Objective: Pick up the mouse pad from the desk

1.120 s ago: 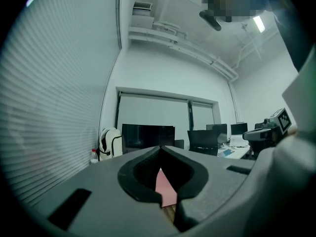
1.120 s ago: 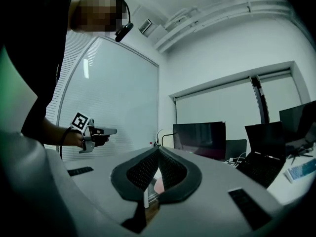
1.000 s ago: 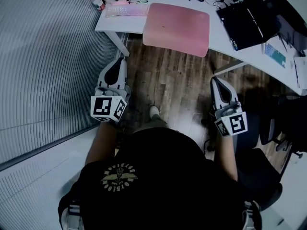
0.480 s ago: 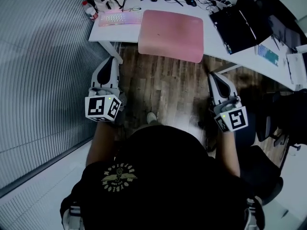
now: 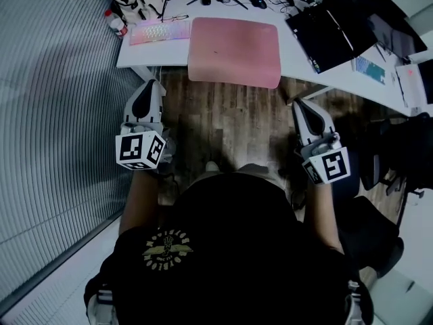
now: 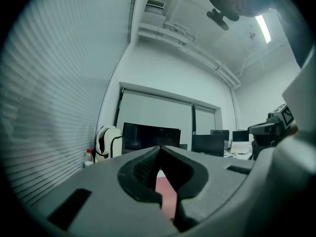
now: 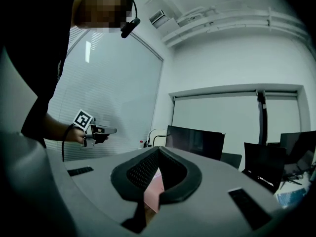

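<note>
White desk (image 5: 292, 56) carries pink mouse pad (image 5: 234, 51), near edge overhanging the front; keyboard (image 5: 160, 30) just left of it; black laptop (image 5: 329, 32) right; bottle (image 5: 115, 23) at far-left corner.

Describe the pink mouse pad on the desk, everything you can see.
The mouse pad is a large pink rectangle with rounded corners. It looks matte and soft, and is plain except for one tiny dark speck. It lies flat on the white desk, and its near edge seems to overhang the desk's front. A pastel keyboard sits right beside its left edge; whether they touch can't be told. Nothing lies on it.
</note>
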